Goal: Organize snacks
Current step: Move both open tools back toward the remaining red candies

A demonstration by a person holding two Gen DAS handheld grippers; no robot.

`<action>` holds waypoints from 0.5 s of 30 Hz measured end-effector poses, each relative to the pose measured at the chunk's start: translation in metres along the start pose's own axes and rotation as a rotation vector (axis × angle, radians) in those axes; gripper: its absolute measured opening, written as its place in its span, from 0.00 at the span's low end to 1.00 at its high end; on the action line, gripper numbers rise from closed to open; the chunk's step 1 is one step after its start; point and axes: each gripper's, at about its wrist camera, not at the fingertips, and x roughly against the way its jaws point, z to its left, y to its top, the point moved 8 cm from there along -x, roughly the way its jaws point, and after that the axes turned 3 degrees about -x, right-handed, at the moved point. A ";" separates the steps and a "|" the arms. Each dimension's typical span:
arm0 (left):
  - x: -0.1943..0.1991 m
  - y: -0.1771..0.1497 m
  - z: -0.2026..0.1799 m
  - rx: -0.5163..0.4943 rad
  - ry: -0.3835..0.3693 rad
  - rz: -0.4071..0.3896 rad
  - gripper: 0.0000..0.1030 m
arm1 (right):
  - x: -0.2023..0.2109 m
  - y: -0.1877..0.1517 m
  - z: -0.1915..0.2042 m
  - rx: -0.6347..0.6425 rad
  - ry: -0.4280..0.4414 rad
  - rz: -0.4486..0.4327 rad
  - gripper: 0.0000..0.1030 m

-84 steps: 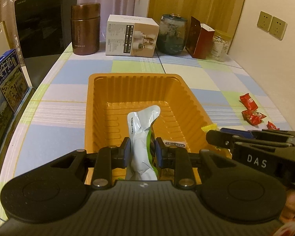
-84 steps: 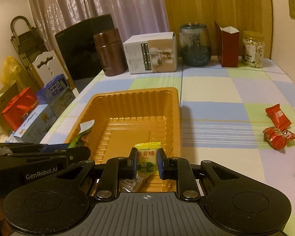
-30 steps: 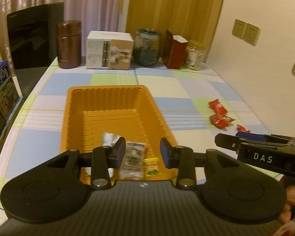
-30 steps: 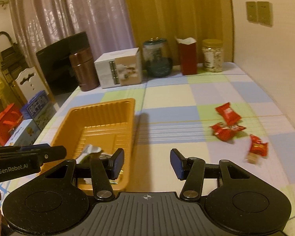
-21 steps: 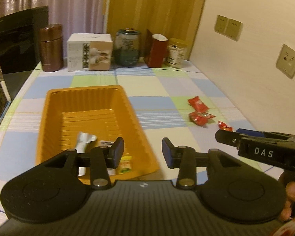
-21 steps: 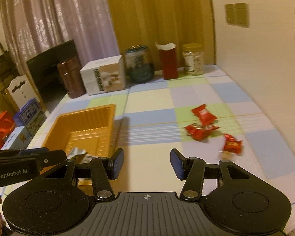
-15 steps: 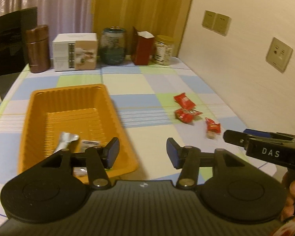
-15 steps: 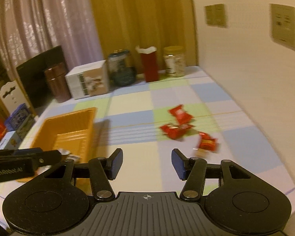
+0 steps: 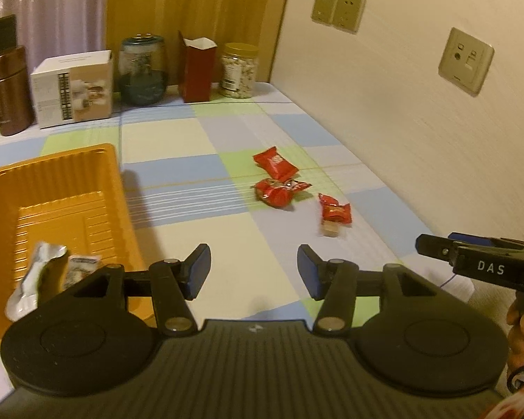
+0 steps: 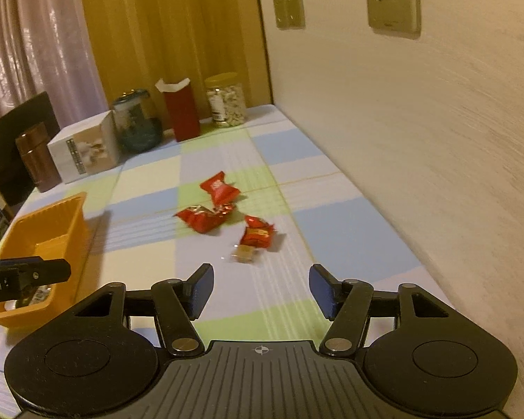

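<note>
Left wrist view: your left gripper (image 9: 253, 272) has matte black linkage arms and flat blue pads, and its jaws are opening with only checked tablecloth between them. Your right gripper (image 10: 260, 291), of the same build, is also opening on nothing.

Take the orange tray (image 9: 52, 178) as the landmark. It is a thin moulded plastic tub with ribbed walls and a ribbed floor, sitting just left of your left gripper's left finger. Inside it, at the near end, lie a crumpled silver foil packet (image 9: 35, 279) and a small flat printed packet (image 9: 80, 267), side by side.

To the right of the tray, well apart from it on the pale blue, green and cream tablecloth (image 9: 199, 230), lie three glossy red wrapped candies: a flat pillow-shaped one (image 9: 275, 162) farthest, a crinkled one with twisted ends (image 9: 279, 190) just nearer, and a third red candy (image 9: 334, 211) closest to the wall, with a small tan block (image 9: 330, 232) touching its near end.

Beyond the tray, along the table's far edge, stand a brown metal flask (image 9: 7, 90), a white carton (image 9: 72, 89), a rounded dark glass jar (image 9: 142, 66), a tall red box (image 9: 196, 66) and a clear yellow-lidded jar (image 9: 237, 70).
</note>
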 end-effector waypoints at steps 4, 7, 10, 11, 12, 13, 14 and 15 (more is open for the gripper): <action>-0.023 0.002 -0.011 -0.022 -0.043 0.007 0.50 | -0.013 -0.001 -0.008 -0.007 0.005 0.001 0.59; -0.042 0.002 -0.019 -0.035 -0.067 0.023 0.50 | -0.024 -0.005 -0.015 -0.009 -0.005 0.012 0.59; -0.063 0.002 -0.029 -0.037 -0.098 0.037 0.51 | -0.037 -0.007 -0.023 -0.009 -0.014 0.023 0.59; -0.070 0.002 -0.033 -0.040 -0.102 0.040 0.53 | -0.042 -0.007 -0.026 -0.007 -0.014 0.029 0.59; -0.077 0.001 -0.036 -0.044 -0.109 0.042 0.56 | -0.047 -0.007 -0.029 -0.010 -0.014 0.033 0.59; -0.085 0.001 -0.040 -0.046 -0.114 0.045 0.58 | -0.051 -0.007 -0.033 -0.018 -0.009 0.036 0.59; -0.093 0.000 -0.044 -0.049 -0.119 0.048 0.62 | -0.055 -0.007 -0.038 -0.020 -0.011 0.036 0.59; -0.101 -0.001 -0.049 -0.052 -0.125 0.052 0.65 | -0.059 -0.006 -0.042 -0.017 -0.019 0.036 0.59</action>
